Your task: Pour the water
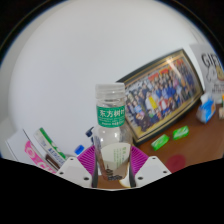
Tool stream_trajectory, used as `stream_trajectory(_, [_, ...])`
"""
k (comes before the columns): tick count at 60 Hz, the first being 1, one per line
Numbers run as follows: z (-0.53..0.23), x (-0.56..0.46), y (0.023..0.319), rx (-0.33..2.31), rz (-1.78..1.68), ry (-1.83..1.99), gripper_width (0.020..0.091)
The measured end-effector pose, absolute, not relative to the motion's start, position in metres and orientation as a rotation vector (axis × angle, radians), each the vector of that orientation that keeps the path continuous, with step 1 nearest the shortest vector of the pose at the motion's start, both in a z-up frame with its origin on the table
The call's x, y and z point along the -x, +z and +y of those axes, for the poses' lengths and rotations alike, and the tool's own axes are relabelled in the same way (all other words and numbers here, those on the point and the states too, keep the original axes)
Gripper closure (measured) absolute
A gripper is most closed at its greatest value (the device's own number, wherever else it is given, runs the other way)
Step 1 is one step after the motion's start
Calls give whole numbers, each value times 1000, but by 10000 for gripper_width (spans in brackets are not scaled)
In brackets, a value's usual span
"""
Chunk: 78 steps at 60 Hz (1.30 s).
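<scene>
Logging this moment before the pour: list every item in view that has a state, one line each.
Water bottle: upright, white cap on, between the fingers.
Gripper: closed on the bottle, purple pads against its sides.
Framed photo: leaning tilted against the wall.
Green packets: lying flat on the table.

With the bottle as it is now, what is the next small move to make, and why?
Probably move the upright bottle toward a receiving vessel before tilting. The hand-held gripper has its pink pads at both sides of the bottle's lower body, apparently shut on it. No cup shows ahead, only a framed photo and small green items on the wooden table.
</scene>
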<state>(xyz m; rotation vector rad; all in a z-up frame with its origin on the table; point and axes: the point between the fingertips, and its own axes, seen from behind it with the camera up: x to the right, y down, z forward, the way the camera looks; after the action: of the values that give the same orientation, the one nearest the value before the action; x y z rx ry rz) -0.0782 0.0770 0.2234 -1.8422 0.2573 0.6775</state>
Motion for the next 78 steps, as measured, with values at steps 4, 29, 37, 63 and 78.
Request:
stream_trajectory(4, [87, 38, 218, 1831, 163, 461, 675])
stream_trajectory(29, [115, -59, 73, 1957, -25, 14, 671])
stream_trajectory(37, [113, -64, 57, 1966, -7, 18, 652])
stream_trajectory(63, [37, -69, 84, 2096, 53, -32, 247])
stream_trajectory(78, [-91, -37, 151, 2176, 94, -75, 248])
